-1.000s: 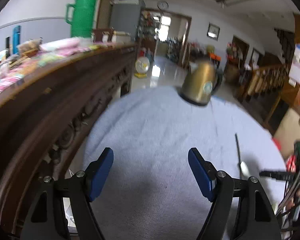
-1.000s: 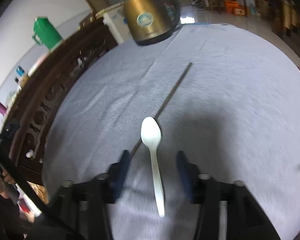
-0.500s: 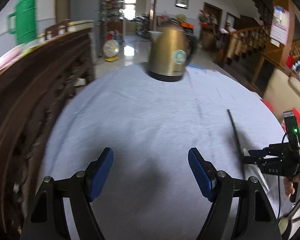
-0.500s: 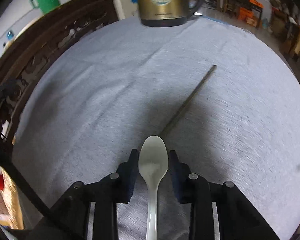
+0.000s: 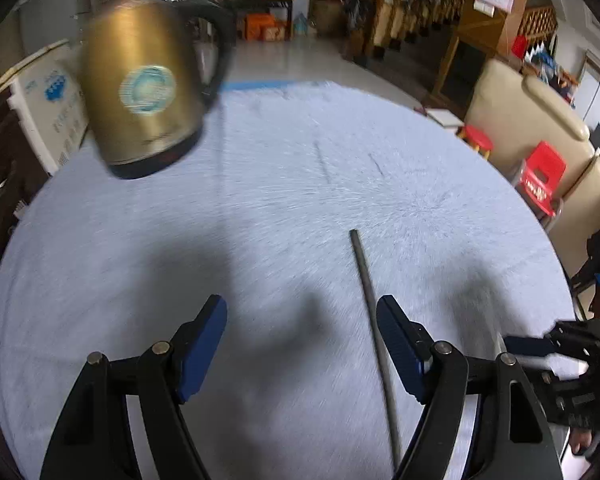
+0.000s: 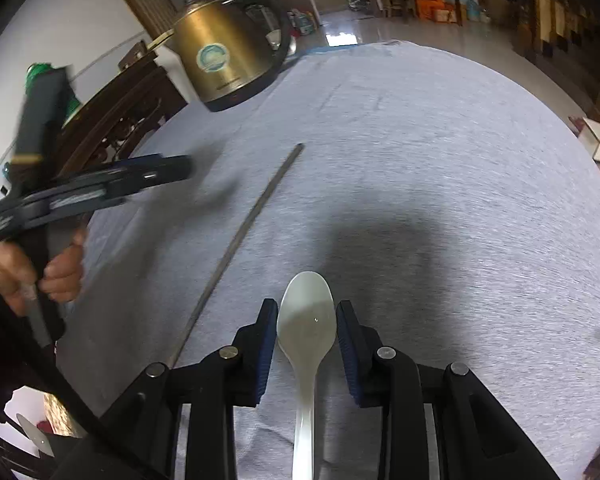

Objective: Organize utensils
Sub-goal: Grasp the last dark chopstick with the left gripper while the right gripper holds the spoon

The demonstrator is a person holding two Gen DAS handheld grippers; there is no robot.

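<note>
White, glossy spoon (image 6: 306, 322) lies bowl-up, clenched between the right tool (image 6: 307, 334) pads; left tool (image 5: 300, 338) gapes empty.

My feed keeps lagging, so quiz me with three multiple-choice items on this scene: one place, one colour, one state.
1. The long thin dark metal rod lies where, in the right wrist view?
A. left of the white plastic spoon
B. right of it
C. on the gold metal kettle

2. What colour is the round table's cloth?
A. green
B. light grey
C. red

3. The left claw is:
A. gripping the rod
B. gripping the spoon
C. open and empty

Answers: 1 A, the rod runs left of the spoon bowl. 2 B, pale grey fabric. 3 C, only cloth shows between its blue pads.
</note>
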